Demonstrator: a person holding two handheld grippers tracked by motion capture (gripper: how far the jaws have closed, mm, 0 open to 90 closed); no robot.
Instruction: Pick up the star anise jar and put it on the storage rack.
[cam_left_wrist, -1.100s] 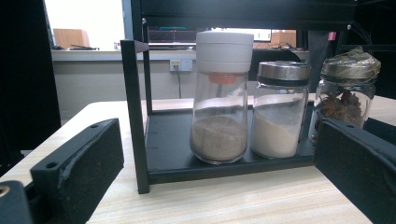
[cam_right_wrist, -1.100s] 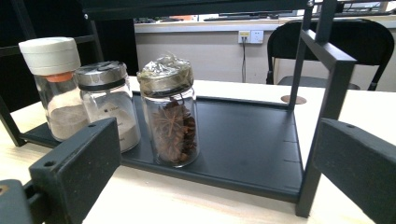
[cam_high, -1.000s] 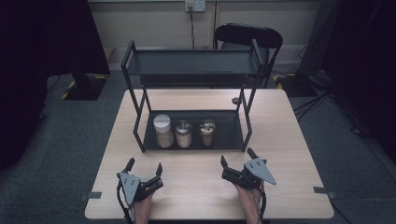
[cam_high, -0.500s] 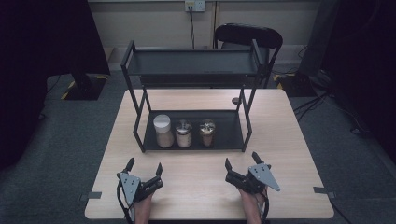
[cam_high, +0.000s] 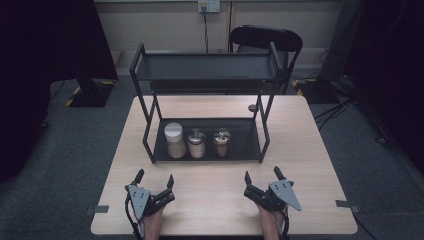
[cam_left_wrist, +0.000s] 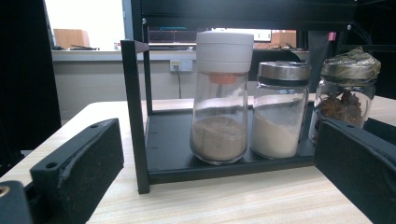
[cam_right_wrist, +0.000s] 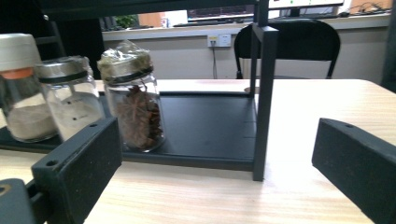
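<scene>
A black two-tier rack (cam_high: 205, 67) stands on the wooden table (cam_high: 300, 135). Three jars sit in a row on the left half of its lower shelf (cam_high: 242, 140). A white-capped jar of brown powder (cam_high: 175, 140) (cam_left_wrist: 221, 95) (cam_right_wrist: 21, 88) is leftmost. A metal-lidded jar of pale powder (cam_high: 196, 143) (cam_left_wrist: 279, 109) (cam_right_wrist: 70, 95) is in the middle. A jar of star anise (cam_high: 221, 142) (cam_left_wrist: 344, 93) (cam_right_wrist: 134, 100) is rightmost. My left gripper (cam_high: 154, 179) rests open near the front left edge. My right gripper (cam_high: 261, 175) rests open near the front right. Both are empty.
A small dark round object (cam_high: 252, 107) lies on the table behind the rack. A black chair (cam_high: 267, 39) (cam_right_wrist: 285, 46) stands beyond the far edge. The rack's top shelf (cam_high: 205, 66) holds nothing. Bare table lies between the grippers and the rack.
My right gripper has shifted slightly to the right and toward the front edge. The left gripper and the jars have stayed put.
</scene>
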